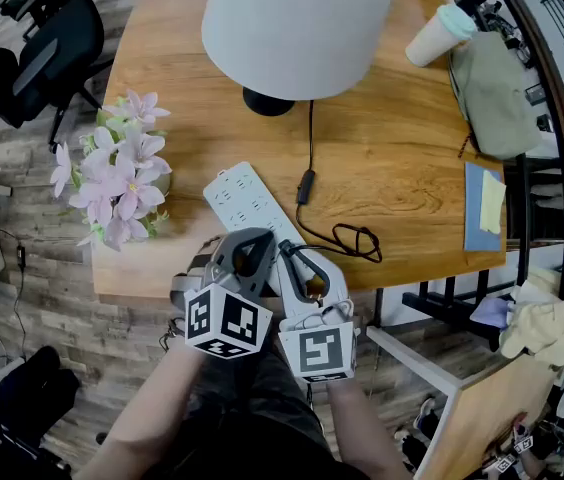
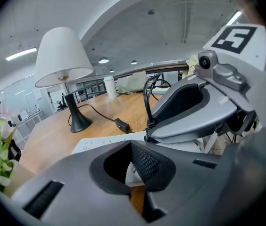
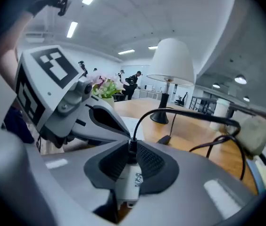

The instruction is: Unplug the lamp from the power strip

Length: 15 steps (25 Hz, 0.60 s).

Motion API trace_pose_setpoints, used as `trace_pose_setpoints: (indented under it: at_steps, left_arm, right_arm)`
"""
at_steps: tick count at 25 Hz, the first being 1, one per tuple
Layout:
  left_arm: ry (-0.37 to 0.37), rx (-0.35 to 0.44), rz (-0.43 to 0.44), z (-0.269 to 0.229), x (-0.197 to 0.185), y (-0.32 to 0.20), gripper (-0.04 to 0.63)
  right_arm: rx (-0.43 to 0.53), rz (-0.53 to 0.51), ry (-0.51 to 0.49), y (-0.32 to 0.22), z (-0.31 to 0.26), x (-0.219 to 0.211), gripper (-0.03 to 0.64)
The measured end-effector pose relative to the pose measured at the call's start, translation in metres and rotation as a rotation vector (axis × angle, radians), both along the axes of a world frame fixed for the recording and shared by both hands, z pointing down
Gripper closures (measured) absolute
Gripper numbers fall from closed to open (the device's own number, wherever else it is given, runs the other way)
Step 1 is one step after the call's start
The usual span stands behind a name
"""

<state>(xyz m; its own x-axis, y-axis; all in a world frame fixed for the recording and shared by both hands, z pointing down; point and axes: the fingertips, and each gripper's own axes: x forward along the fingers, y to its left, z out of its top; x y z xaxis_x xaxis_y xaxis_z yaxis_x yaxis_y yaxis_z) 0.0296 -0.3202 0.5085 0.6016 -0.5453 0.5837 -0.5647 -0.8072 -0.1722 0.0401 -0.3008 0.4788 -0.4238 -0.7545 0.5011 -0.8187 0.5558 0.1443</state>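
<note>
the right hand-held gripper (image 3: 129, 155) is clamped on the lamp's white plug (image 3: 127, 182), a pad on either side of its body, and the black cord (image 3: 189, 113) leaves from the jaw tips. the plug's prong end sits low and blurred in the right gripper view, so i can only say it looks clear of the sockets. the left hand-held gripper (image 2: 133, 155) is closed on the near end of the white power strip (image 1: 247, 200), whose edge shows between its pads. in the head view both sit at lower centre, at the bench (image 1: 402, 148) edge, with the strip running up and left from them.

judged from here, the main risks lie in the cord. it curls in a loose loop (image 1: 354, 238) just right of the strip, then runs past an inline switch (image 1: 305, 186) to the lamp base (image 1: 267, 101) under the wide shade (image 1: 297, 23). drawing the plug far or fast could pull the loop tight and tug the lamp. the grip is near the plug's cord end, so the plug could pivot or slip. if the left jaws eased off, the strip, lying at the bench edge, could slide off.

containers: a paper cup (image 1: 440, 33) at upper right wears a green lid, its contents unseen. a grey bag (image 1: 492, 98) just below it is closed. pink flowers (image 1: 117, 173) at the left edge hide whatever holds them.
</note>
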Motion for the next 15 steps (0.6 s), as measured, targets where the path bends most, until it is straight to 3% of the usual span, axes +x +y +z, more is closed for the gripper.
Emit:
trace_pose_setpoints:
  at_steps: [2, 7, 12, 15]
  left_arm:
    - [0.005, 0.000, -0.004, 0.000, 0.000, 0.001, 0.600]
    - [0.009, -0.007, -0.001, 0.000, 0.000, 0.001, 0.600]
    - [0.012, -0.008, -0.002, 0.000, 0.000, 0.001, 0.600]
    - [0.019, -0.013, -0.008, 0.000, 0.000, 0.001, 0.600]
  right_arm:
    - [0.018, -0.029, 0.029, 0.002, 0.000, -0.002, 0.552]
    - [-0.049, 0.066, -0.164, -0.003, -0.002, 0.006, 0.551]
    - [0.016, -0.012, 0.011, 0.001, -0.002, -0.002, 0.552]
    - [0.016, -0.018, 0.025, 0.002, -0.001, -0.003, 0.552]
